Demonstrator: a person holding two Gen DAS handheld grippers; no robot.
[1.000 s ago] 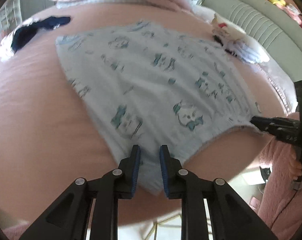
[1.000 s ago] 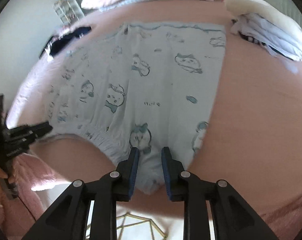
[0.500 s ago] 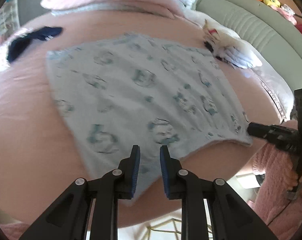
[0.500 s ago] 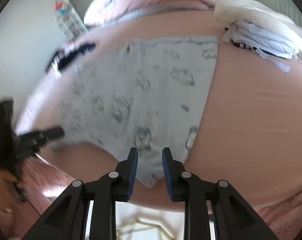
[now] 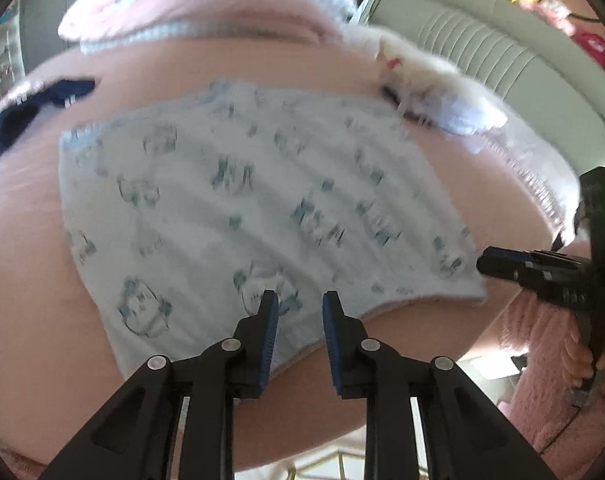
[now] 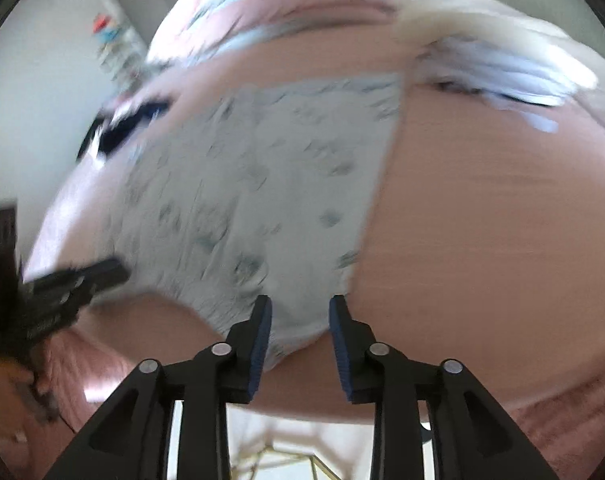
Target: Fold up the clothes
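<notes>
A pale blue garment [image 5: 238,208] printed with small cartoon figures lies flat on the pink bed; it also shows in the right wrist view [image 6: 262,184]. My left gripper [image 5: 300,300] is open with nothing between its pads, just above the garment's near hem. My right gripper [image 6: 300,304] is open above the garment's near corner. In the left wrist view the right gripper [image 5: 502,264] sits at the garment's right corner. In the right wrist view the left gripper [image 6: 102,272] sits at the garment's left edge. Both views are motion-blurred.
A navy garment [image 5: 34,108] lies at the bed's far left. White and blue clothes [image 5: 442,96] are piled at the far right. A pink and blue pillow [image 5: 206,12] lies at the back. A grey-green headboard [image 5: 502,64] runs along the right.
Both grippers have opened wider and let go of the garment's near hem. The garment now lies flatter and farther up the bed. Both cameras are moving.
</notes>
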